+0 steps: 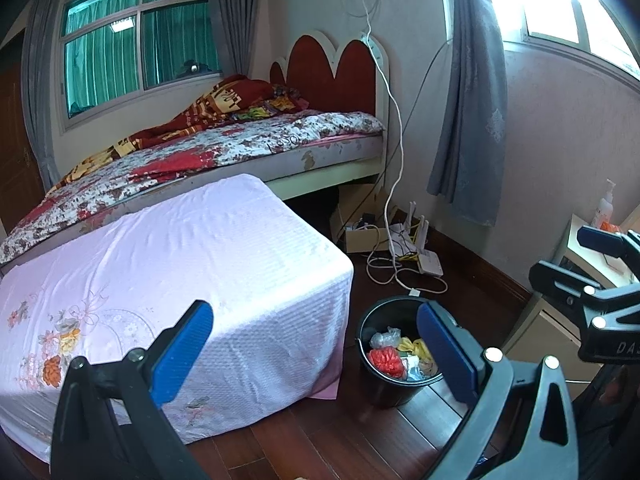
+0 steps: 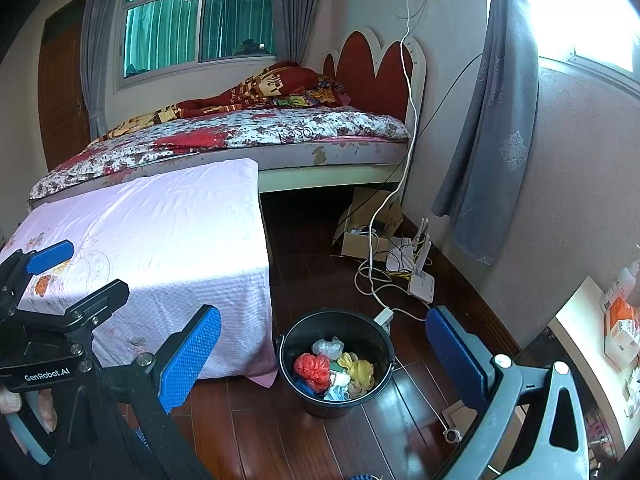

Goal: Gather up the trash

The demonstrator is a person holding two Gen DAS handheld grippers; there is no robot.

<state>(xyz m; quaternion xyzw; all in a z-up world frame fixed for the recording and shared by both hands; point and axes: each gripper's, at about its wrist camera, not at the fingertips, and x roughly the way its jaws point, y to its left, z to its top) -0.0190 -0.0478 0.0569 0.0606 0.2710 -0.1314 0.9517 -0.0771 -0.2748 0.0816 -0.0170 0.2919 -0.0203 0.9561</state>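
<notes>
A black bucket (image 1: 374, 380) stands on the dark wood floor beside a low table under a pink cloth (image 1: 180, 264). It holds crumpled trash: a red bag (image 1: 385, 362), clear plastic, yellow and white scraps. In the right wrist view the bucket (image 2: 296, 344) sits centre, with the red bag (image 2: 312, 368) inside. My left gripper (image 1: 314, 350) is open and empty, held above the table's corner and the bucket. My right gripper (image 2: 324, 354) is open and empty, held above the bucket. The right gripper also shows at the right edge of the left wrist view (image 1: 576, 258).
A bed with floral bedding (image 1: 224, 148) stands behind the table. Cables, a white router (image 2: 421, 285) and a cardboard box (image 2: 362, 240) lie on the floor by the wall. A power strip (image 2: 383, 316) lies just behind the bucket. A cream side cabinet (image 2: 580, 320) with packets is at right.
</notes>
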